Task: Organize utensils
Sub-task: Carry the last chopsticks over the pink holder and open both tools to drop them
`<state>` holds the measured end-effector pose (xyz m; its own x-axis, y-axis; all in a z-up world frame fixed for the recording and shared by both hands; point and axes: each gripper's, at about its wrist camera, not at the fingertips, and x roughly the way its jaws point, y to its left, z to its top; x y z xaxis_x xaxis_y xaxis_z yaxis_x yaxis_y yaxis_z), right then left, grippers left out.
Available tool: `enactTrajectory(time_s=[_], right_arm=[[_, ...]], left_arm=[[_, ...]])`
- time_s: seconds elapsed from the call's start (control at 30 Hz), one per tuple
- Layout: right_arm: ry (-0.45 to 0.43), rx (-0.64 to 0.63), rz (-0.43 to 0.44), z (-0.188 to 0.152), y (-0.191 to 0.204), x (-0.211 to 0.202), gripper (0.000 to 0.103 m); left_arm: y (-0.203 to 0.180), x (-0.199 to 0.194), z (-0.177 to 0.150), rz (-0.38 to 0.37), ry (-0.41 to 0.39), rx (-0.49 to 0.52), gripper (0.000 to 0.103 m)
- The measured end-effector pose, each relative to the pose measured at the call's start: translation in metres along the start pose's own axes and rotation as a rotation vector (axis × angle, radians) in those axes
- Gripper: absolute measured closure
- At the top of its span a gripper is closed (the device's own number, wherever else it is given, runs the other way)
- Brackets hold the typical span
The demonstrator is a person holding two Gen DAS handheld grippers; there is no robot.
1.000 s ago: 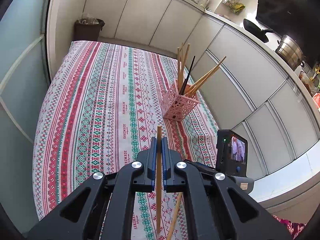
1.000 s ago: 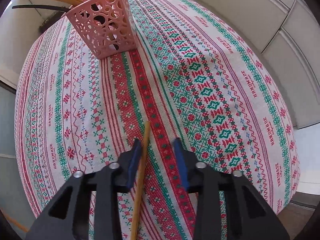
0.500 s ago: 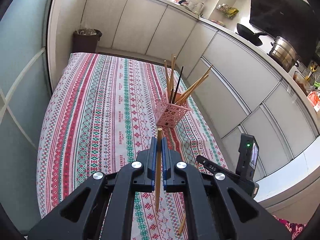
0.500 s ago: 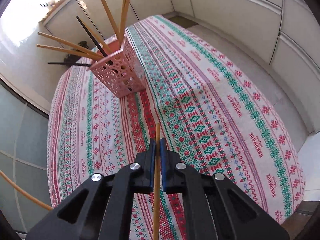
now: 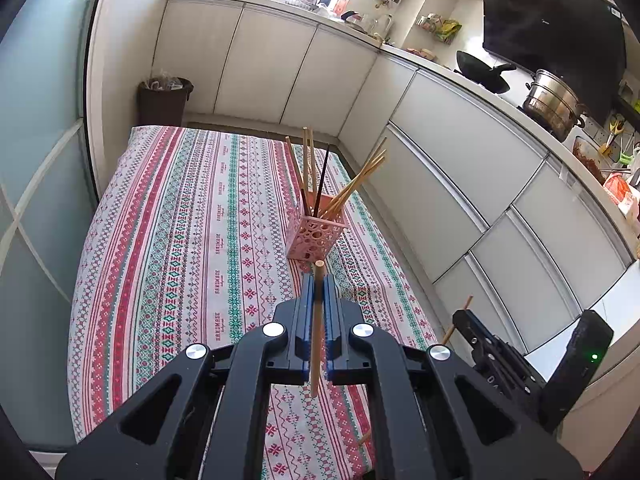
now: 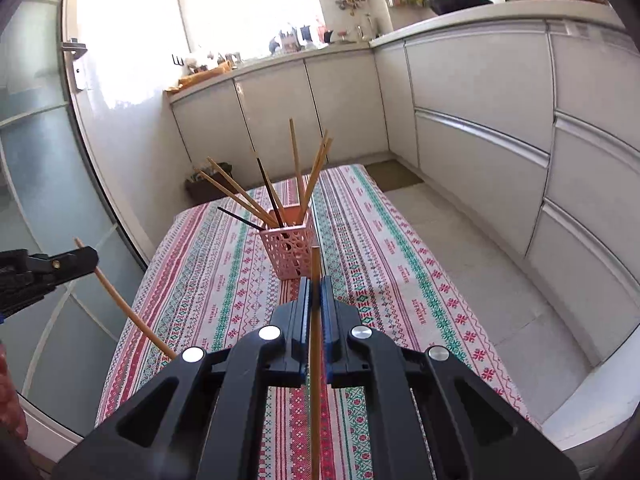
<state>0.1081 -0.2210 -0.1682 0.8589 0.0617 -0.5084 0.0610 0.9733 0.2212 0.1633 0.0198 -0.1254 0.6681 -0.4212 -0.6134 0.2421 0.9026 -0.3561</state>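
Both chopsticks [image 5: 316,332] [image 6: 315,344], clamped between fingers, point toward the pink holder [image 5: 315,236].

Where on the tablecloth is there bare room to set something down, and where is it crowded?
The tablecloth is bare from the pink holder to its left edge, and beyond the holder toward the bin. The only crowded spot is the holder, where chopsticks fan outward above the rim.

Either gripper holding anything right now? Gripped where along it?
Both. The left gripper is shut on a wooden chopstick near its upper end. The right gripper is shut on another wooden chopstick, also near the top end.
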Motion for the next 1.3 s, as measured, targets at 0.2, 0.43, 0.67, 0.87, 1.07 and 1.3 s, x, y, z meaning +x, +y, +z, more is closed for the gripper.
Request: enactTrajectory(time_s=[0.2, 0.43, 0.67, 0.87, 1.07, 1.3], right_arm=[[-0.072, 0.019, 0.04, 0.012, -0.009, -0.029, 0.098], [-0.118, 0.084, 0.073, 0.027, -0.031, -0.043, 0.098], [-0.142, 0.094, 0.087, 0.043, -0.042, -0.042, 0.098], [-0.132, 0.118, 0.085, 0.048, -0.056, -0.03, 0.098], [-0.131, 0.131, 0.065, 0.056, -0.068, -0.015, 0.098], [-0.132, 0.142, 0.064, 0.064, -0.077, -0.002, 0.098]], left_arm=[[-0.015, 0.0, -0.007, 0.027, 0.012, 0.016, 0.099], [-0.033, -0.003, 0.009, 0.064, -0.037, 0.049, 0.099], [-0.059, 0.002, 0.054, 0.081, -0.129, 0.107, 0.099], [-0.082, 0.02, 0.113, 0.093, -0.243, 0.149, 0.099], [-0.096, 0.06, 0.154, 0.112, -0.285, 0.16, 0.099], [-0.089, 0.13, 0.156, 0.168, -0.15, 0.161, 0.098]])
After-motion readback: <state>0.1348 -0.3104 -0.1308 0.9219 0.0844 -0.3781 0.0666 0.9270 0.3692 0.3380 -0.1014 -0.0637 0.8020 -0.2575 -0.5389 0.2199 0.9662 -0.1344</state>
